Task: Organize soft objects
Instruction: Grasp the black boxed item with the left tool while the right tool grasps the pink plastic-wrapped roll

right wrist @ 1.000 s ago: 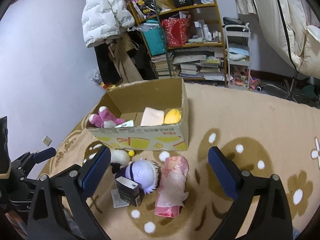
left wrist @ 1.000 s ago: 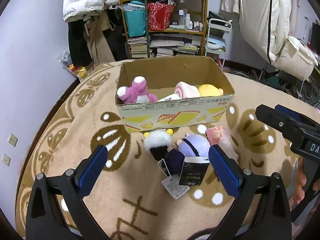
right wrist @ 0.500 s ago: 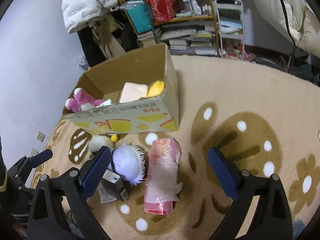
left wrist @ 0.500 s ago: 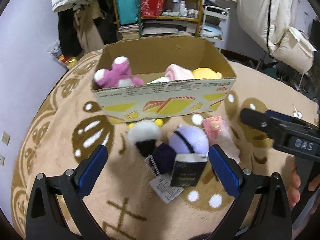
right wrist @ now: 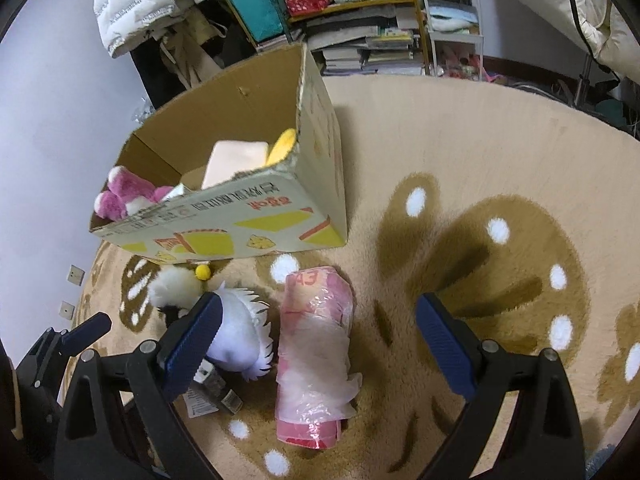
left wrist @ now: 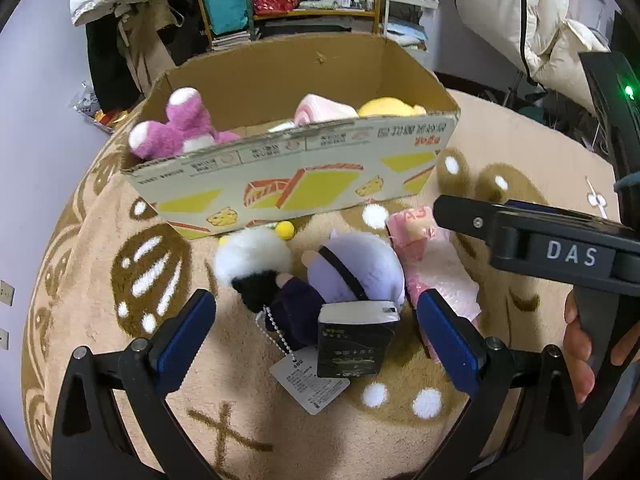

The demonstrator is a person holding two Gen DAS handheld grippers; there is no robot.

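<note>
A cardboard box [left wrist: 288,184] [right wrist: 224,224] stands on the rug and holds a purple-pink plush [left wrist: 176,128] [right wrist: 124,196], a pink roll [left wrist: 320,108] and a yellow plush [left wrist: 390,106]. In front of it lie a white-and-black plush [left wrist: 256,264] [right wrist: 172,288], a lilac-haired doll [left wrist: 356,272] [right wrist: 240,336] with a dark tag booklet [left wrist: 354,340], and a pink item in plastic wrap [left wrist: 436,268] [right wrist: 316,352]. My left gripper [left wrist: 316,336] is open, low over the doll. My right gripper [right wrist: 320,344] is open above the pink wrapped item.
The beige rug [right wrist: 500,160] with brown patterns stretches to the right. Shelves with books and bags [right wrist: 352,12] and hanging coats [right wrist: 140,4] stand behind the box. A hand [left wrist: 580,348] holds the right gripper's handle.
Both grippers have moved forward and lower toward the toys in front of the box; the toys now look larger. Nothing was grasped.
</note>
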